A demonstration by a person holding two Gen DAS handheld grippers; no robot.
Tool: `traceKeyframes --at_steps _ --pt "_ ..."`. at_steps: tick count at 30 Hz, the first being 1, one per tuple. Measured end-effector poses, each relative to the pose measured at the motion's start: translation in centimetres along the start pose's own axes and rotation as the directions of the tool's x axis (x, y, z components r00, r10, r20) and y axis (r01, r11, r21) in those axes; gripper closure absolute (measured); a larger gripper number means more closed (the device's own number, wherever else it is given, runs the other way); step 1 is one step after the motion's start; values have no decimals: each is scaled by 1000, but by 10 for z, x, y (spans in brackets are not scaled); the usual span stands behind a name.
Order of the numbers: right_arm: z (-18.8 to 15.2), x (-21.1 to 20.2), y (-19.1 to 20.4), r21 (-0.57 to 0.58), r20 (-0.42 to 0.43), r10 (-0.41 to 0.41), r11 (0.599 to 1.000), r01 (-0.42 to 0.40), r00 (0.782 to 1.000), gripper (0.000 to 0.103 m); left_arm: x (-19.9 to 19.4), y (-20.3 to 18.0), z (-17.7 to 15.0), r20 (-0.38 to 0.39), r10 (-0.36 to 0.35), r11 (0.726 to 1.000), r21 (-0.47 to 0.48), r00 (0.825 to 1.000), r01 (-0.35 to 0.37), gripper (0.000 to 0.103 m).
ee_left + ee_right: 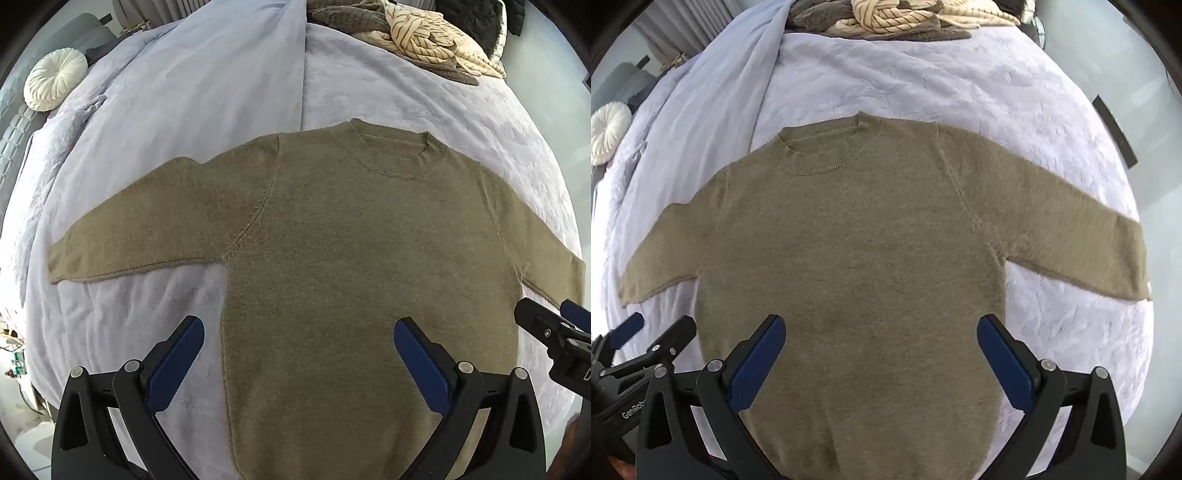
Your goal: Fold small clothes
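An olive-brown knitted sweater (332,251) lies flat on the bed, collar away from me and both sleeves spread out sideways. My left gripper (299,332) hangs open above the sweater's lower left body, nothing between its blue pads. In the right wrist view the same sweater (857,240) fills the middle. My right gripper (881,330) stands open above its lower right body, also empty. Each gripper shows at the edge of the other's view: the right gripper (554,325) at the right edge, the left gripper (653,332) at the lower left.
A pale lilac bedspread (406,96) covers the bed. A heap of cream, striped and grey clothes (413,33) lies at the far end. A round white cushion (55,79) sits at the far left. A turned-back blanket fold (713,99) runs along the left side.
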State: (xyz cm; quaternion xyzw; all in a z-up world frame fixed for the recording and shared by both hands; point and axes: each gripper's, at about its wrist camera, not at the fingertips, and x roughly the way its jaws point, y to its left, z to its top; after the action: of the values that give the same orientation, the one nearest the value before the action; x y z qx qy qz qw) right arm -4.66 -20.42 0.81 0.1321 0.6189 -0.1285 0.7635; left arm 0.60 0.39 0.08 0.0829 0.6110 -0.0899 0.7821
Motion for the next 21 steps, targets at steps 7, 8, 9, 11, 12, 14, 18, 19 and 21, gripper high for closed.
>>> traceKeyframes --at_steps 7,8,9,11,12,14,18,19,21 --pt "1 -5 3 -12 7 -10 1000 10 1000 0 -6 -4 -1 1 -6 1000 4 1000 6 0" --pt "0 -6 2 -8 7 -9 1000 9 1000 0 -7 -4 -1 1 -5 1000 6 1000 5 0" --pt "0 -6 1 -7 6 -6 1000 6 1000 0 -7 -5 -1 2 -3 1000 7 1000 3 0" --pt "-1 -7 1 -6 7 -4 1000 4 1000 0 -8 -6 -2 3 -2 1000 7 1000 2 0" --pt "-1 -8 2 -7 7 -5 1000 5 1000 0 -8 -6 -2 2 -3 1000 6 1000 3 0" --pt "-2 -9 1 -6 8 -3 1000 3 1000 0 -9 -7 -2 0 -7 1000 3 1000 7 0" --pt "-2 -10 0 -4 9 -2 1000 2 1000 0 -10 -8 -3 0 -8 1000 6 1000 8 0" --pt "-2 -10 0 -3 9 -3 1000 3 1000 0 -10 -8 -3 0 -8 1000 6 1000 8 0" --pt "-2 -11 0 -3 11 -3 1000 3 1000 0 -10 -8 -3 0 -8 1000 7 1000 8 0"
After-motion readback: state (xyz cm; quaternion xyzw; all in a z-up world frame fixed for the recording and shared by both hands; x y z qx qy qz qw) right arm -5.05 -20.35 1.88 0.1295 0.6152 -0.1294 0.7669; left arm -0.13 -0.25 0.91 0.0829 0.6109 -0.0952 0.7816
